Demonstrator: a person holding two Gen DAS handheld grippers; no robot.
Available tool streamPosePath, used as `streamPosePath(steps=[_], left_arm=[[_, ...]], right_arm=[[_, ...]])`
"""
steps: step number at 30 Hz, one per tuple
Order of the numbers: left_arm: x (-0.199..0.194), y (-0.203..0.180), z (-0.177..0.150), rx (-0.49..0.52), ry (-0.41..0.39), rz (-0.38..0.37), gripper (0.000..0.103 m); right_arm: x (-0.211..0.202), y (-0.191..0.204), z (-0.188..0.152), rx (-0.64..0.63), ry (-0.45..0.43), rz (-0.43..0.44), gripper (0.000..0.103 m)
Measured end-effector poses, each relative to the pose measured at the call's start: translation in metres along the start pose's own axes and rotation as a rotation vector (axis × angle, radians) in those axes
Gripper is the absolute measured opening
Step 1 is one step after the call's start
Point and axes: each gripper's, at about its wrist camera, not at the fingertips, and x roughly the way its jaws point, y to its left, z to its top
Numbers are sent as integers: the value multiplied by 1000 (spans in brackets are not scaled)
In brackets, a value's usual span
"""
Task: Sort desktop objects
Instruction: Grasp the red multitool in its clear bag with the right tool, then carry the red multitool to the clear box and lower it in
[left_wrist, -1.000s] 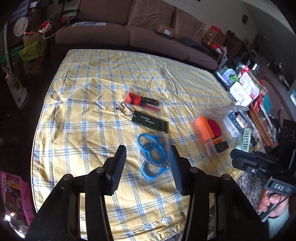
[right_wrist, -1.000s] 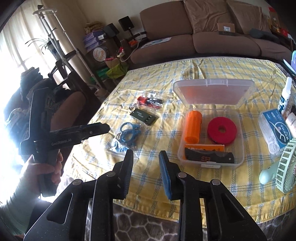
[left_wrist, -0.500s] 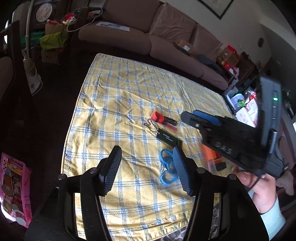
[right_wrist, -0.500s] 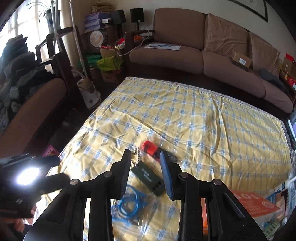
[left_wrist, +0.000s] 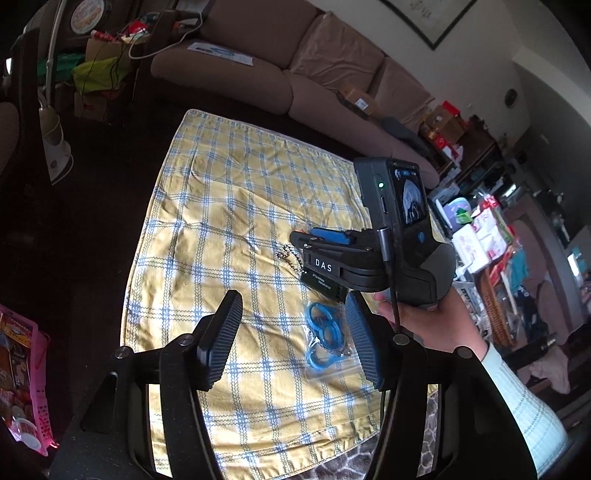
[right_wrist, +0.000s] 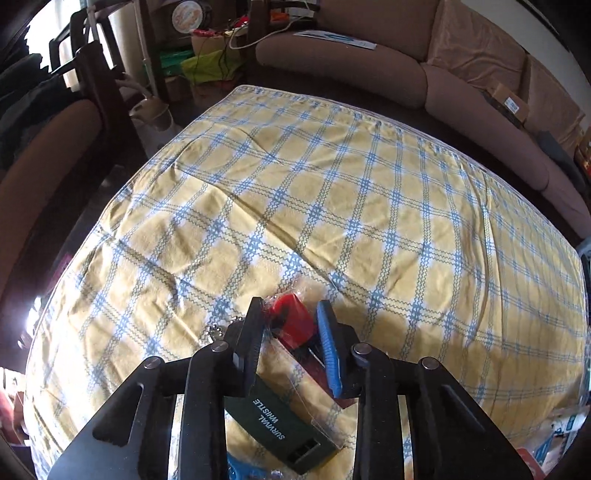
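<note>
Red bagged tool (right_wrist: 293, 325): on checked cloth (right_wrist: 332, 206), between the closing jaws of right gripper (right_wrist: 290, 334); pad contact apparently not yet firm. Green whistle (right_wrist: 280, 424) just beside. Left gripper (left_wrist: 291, 339): jaws apart, empty, above blue scissors (left_wrist: 325, 332).

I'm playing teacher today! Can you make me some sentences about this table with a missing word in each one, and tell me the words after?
1. The cloth is yellow with ____ stripes.
2. The green box says SURVIVAL ____.
3. The right gripper is closing around a ____ thing in a clear bag.
4. The rings by the open left gripper are ____.

Missing words: blue; WHISTLE; red; blue
</note>
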Motion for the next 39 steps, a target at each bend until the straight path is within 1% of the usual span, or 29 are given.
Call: streamPosePath(steps=[2, 5, 8, 11, 12, 13, 14, 15, 17, 18, 20, 21, 22, 23, 25, 27, 31, 35, 39], left_arm=[[4, -4, -2, 6, 8, -10, 54], [7, -16, -5, 38, 11, -27, 54], [9, -25, -8, 71, 14, -14, 54], [11, -31, -10, 82, 5, -44, 54], [11, -35, -10, 92, 1, -64, 57], [10, -40, -11, 111, -11, -85, 65], [7, -47, -12, 142, -32, -100, 69], [4, -56, -13, 184, -54, -103, 71], [2, -73, -18, 261, -77, -88, 71], [4, -79, -21, 288, -83, -85, 70], [10, -90, -26, 328, -68, -99, 57], [14, -96, -29, 346, -51, -105, 41], [18, -102, -32, 368, -38, -99, 31], [23, -108, -36, 389, -26, -96, 29], [28, -118, -41, 407, -8, -123, 21], [31, -129, -47, 413, 1, -153, 20], [37, -155, -59, 439, 40, -238, 20], [50, -184, -69, 480, 71, -253, 19], [83, -209, -74, 502, 122, -241, 19]], right_arm=[[-23, 3, 3, -3, -32, 13, 14], [-64, 2, 4, 11, -98, 79, 13], [-97, -3, 0, 45, -133, 125, 13], [-126, -9, -9, 93, -158, 203, 13], [-135, -10, -13, 106, -165, 227, 13], [-143, -11, -18, 124, -174, 253, 13], [-150, -13, -22, 144, -180, 281, 13], [-156, -14, -27, 161, -187, 306, 13], [-167, -16, -38, 192, -188, 345, 13], [-172, -18, -43, 208, -189, 365, 13], [-178, -21, -53, 241, -190, 393, 13], [-181, -24, -59, 259, -189, 407, 13], [-183, -27, -65, 280, -189, 420, 13], [-185, -31, -71, 298, -190, 425, 13], [-190, -39, -83, 330, -194, 429, 12], [-197, -49, -96, 361, -205, 435, 12], [-214, -79, -126, 437, -223, 462, 12], [-218, -112, -153, 511, -231, 468, 12], [-205, -146, -176, 612, -242, 494, 12]])
